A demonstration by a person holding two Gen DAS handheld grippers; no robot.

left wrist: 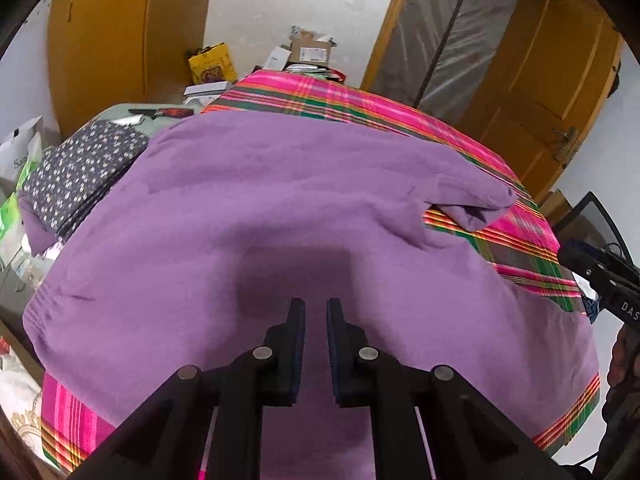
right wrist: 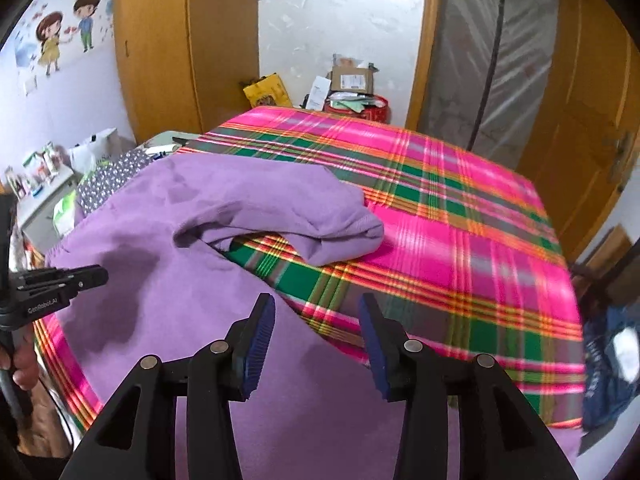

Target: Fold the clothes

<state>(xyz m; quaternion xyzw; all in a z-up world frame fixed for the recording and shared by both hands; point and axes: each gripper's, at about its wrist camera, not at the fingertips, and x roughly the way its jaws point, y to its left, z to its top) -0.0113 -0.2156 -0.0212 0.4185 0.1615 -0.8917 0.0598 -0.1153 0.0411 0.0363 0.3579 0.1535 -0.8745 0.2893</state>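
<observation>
Purple garment (left wrist: 248, 216) lies spread over the plaid-covered bench (right wrist: 460, 216): soft, light, likely to drape and slide. Your left hand-held gripper (left wrist: 316, 308) hovers nearly closed, holding nothing. Right hand-held gripper (right wrist: 318, 308) gapes empty. Pinch the hem or the bunched sleeve (right wrist: 340, 236); the bench's right half gives folding room.

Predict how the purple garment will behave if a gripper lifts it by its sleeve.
The purple garment likely droops limply: its sleeve already lies folded and creased. It probably drags rather than slides on the plaid cloth, being wide and fleecy-looking.
</observation>
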